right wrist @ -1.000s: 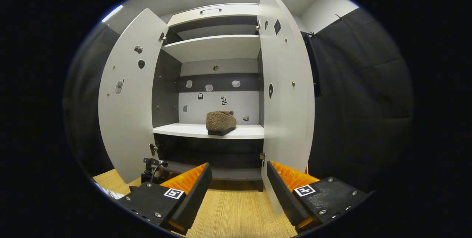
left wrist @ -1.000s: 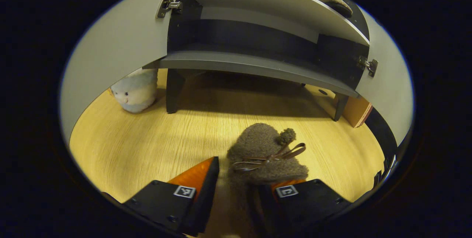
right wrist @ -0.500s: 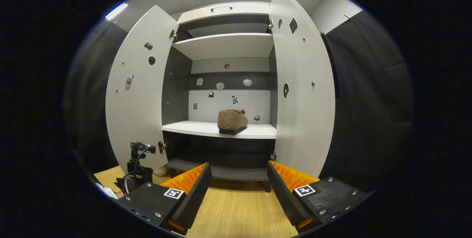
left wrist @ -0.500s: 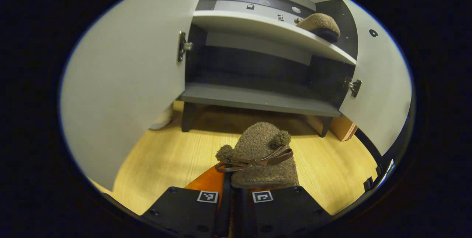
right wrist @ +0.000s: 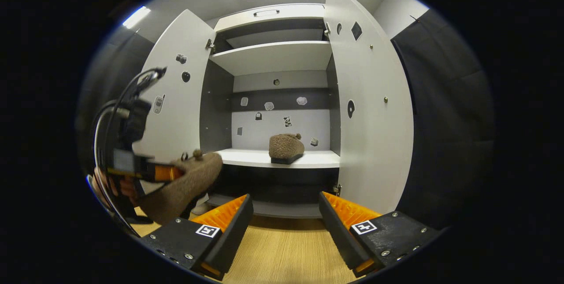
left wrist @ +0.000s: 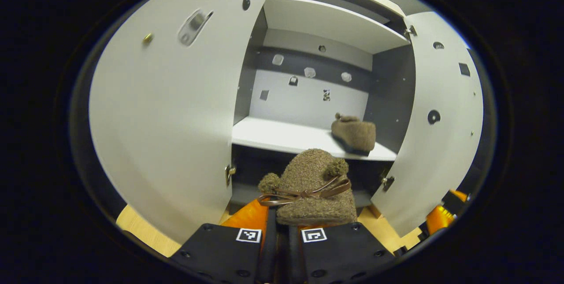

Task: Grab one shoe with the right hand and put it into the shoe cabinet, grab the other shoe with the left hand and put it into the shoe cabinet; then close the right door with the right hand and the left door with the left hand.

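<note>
The left gripper [left wrist: 282, 235] is clenched on the heel of a brown fuzzy shoe [left wrist: 310, 187], both fingers pressing on it, and holds it in the air in front of the shoe cabinet [left wrist: 308, 99], toe toward the white middle shelf [left wrist: 273, 132]. The right gripper [right wrist: 282, 222] is released, its fingers wide apart and holding nothing, hanging back over the wooden floor [right wrist: 282, 253]. The other shoe [right wrist: 286, 147] sits on that middle shelf, toward the right side. So the first shoe looks done; the second is in transit. The left door [right wrist: 176, 112] and right door [right wrist: 370, 112] both stand open, so placing and both closings remain.
</note>
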`<state>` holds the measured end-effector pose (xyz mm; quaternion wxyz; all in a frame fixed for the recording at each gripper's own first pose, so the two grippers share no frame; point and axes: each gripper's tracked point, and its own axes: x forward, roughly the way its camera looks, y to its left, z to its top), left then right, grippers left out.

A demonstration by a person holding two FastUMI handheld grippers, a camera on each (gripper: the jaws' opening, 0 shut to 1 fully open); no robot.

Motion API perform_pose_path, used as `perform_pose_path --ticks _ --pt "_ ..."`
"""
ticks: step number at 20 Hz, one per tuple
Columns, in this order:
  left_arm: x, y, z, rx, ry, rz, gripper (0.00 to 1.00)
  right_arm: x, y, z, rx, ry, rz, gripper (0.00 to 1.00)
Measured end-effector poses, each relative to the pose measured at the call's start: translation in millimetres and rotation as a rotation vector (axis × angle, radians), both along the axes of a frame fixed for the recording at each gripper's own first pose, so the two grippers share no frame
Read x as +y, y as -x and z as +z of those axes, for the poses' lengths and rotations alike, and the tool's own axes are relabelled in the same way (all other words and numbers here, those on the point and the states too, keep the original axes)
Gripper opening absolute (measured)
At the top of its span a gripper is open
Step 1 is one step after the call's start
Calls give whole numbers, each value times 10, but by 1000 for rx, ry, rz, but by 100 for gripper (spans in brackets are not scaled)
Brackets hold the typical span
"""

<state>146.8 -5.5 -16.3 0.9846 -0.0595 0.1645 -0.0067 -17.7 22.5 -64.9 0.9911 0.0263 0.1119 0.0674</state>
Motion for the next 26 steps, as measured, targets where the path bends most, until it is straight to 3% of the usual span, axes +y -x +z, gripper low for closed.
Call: perform_pose_path --ticks 3,6,10,14,17,20,21,24,26 --pt "-78 -691 564 -55 11 -14 19 -111 -16 45 -15 0 -30 93" --pt "-198 -1292 733 -37 18 -39 19 -278 -9 73 -31 3 -75 93" --pt "-207 -2163 513 44 -6 -29 19 -465 33 88 -36 8 -129 93" --pt "-160 -2835 116 166 -97 -9 19 -522 73 69 -31 34 -138 93" --pt "-76 -3009 -259 260 -176 9 23 -544 72 63 -41 34 -145 93" --pt "-48 -3039 -446 310 -177 33 27 -626 86 24 -39 30 -156 93" --pt "-30 -3032 -459 304 -169 35 35 -647 87 5 -37 29 -157 93" --pt "17 -3027 -460 293 -157 39 40 -667 78 -53 -28 19 -160 93" --pt "49 -3030 -457 288 -153 29 57 -654 50 -81 -25 13 -153 93"
